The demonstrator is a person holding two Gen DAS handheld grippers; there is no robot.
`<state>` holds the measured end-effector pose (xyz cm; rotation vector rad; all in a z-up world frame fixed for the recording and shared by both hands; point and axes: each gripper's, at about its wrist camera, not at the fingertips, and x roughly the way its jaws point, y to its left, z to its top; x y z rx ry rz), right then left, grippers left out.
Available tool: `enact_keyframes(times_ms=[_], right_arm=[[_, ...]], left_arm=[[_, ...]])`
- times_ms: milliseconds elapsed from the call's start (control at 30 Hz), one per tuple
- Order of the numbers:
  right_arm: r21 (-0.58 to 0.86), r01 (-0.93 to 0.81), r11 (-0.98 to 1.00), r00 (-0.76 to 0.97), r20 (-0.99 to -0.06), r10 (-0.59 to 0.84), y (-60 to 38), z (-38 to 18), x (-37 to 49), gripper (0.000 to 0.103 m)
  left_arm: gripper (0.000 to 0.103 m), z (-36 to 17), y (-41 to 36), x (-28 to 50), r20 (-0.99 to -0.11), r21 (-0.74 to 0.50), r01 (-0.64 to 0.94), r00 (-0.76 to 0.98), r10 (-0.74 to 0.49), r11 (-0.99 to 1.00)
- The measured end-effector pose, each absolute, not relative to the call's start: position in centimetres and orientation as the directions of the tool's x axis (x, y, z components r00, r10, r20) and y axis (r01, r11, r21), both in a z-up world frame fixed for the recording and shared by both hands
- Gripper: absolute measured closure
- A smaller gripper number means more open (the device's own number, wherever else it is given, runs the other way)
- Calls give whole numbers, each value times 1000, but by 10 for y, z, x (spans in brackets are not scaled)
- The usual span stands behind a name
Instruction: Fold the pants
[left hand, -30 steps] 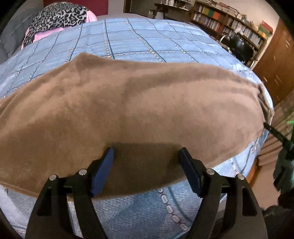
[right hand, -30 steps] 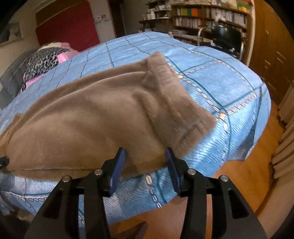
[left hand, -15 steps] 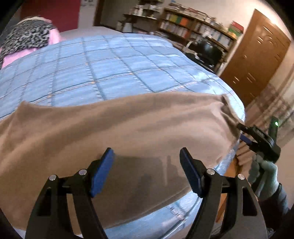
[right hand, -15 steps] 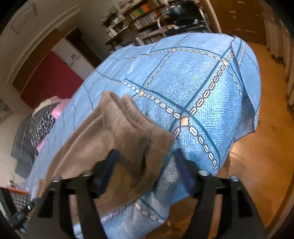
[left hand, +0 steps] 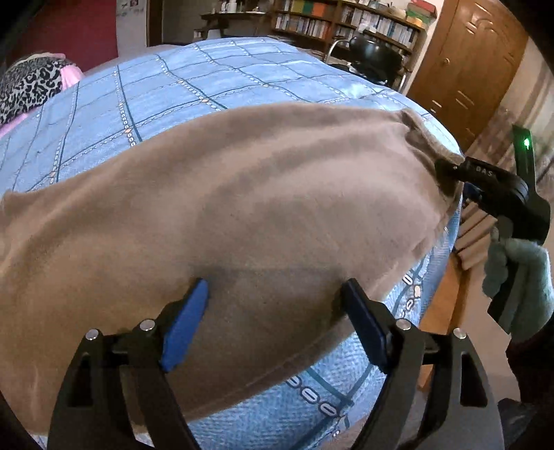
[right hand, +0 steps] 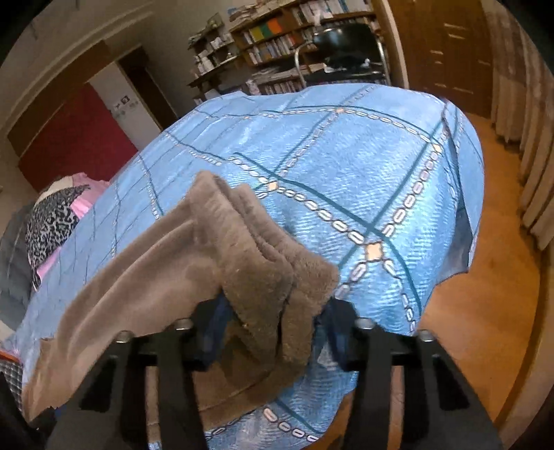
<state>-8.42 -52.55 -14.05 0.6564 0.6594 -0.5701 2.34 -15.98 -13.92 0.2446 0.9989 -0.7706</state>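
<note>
Brown fleece pants lie folded lengthwise across a blue checked bedspread. My left gripper is open, its blue pads over the near edge of the pants at mid-length. In the right wrist view the cuffed end of the pants lies between the fingers of my right gripper, which stands open around it at the bed's corner. The right gripper also shows in the left wrist view, touching the pants' right end.
A leopard-print and pink pile lies at the far left of the bed. A black chair, bookshelves and a wooden door stand beyond. The wooden floor drops off right of the bed corner.
My right gripper has moved forward onto the pants' cuffed end, which now sits between its fingers. My left gripper shifted right along the near edge and stayed open.
</note>
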Motion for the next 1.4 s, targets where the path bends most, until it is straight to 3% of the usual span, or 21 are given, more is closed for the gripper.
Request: enact_keyframes(times_ms=[33, 133, 500, 867, 1100, 1400], right_arm=[[356, 658, 664, 656, -704, -272, -524, -139, -85, 74], [346, 651, 676, 662, -694, -284, -519, -132, -88, 80], [400, 425, 812, 836, -517, -183, -475, -50, -88, 81], [453, 112, 884, 916, -393, 85, -377, 6, -47, 82], [404, -20, 915, 895, -400, 196, -304, 14, -12, 82], [294, -149, 944, 821, -495, 284, -207, -15, 28, 82]], left_arm=[[22, -138, -158, 25, -825, -167, 678, 301, -478, 715], [22, -135, -151, 30, -816, -220, 664, 277, -508, 714], [22, -104, -104, 56, -766, -296, 563, 343, -544, 772], [22, -89, -43, 87, -717, -377, 439, 418, -557, 815], [22, -84, -4, 95, -698, -377, 381, 483, -530, 844], [22, -93, 68, 107, -691, -411, 254, 540, -481, 875]])
